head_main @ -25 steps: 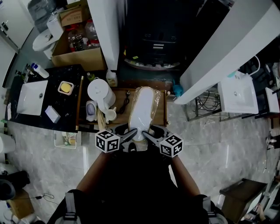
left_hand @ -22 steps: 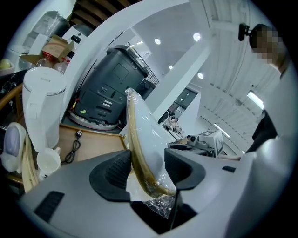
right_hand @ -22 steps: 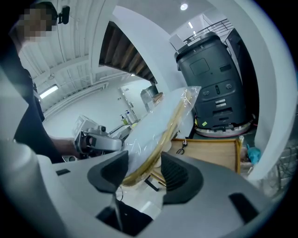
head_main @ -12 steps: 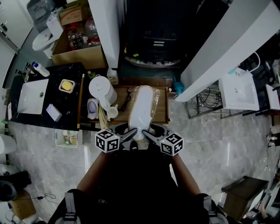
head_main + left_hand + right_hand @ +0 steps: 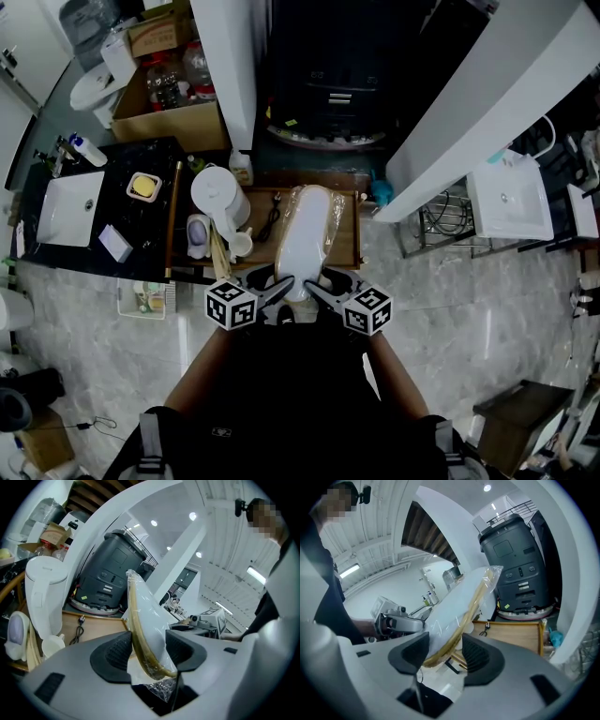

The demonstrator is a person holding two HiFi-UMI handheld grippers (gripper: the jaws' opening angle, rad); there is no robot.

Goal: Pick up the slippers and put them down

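Observation:
A pair of white slippers [image 5: 307, 234] with tan soles, wrapped in clear plastic, is held over the wooden tray [image 5: 346, 246]. Both grippers grip its near end. My left gripper [image 5: 279, 292] has the heel of the slippers [image 5: 146, 618] between its black pads, which press on the sole edge and the white side. My right gripper [image 5: 315, 292] clamps the same end from the other side. In the right gripper view the slippers [image 5: 465, 601] slant up and away from the gripper [image 5: 444, 652]. The near tip of the pack is hidden behind the jaws.
A white kettle [image 5: 214, 194] and a small cup [image 5: 238, 245] stand left of the tray, and a black power cord [image 5: 270, 217] lies on it. Farther left is a black counter with a white sink [image 5: 67, 208]. A dark grey machine [image 5: 328, 94] stands behind, a white basin [image 5: 511, 202] to the right.

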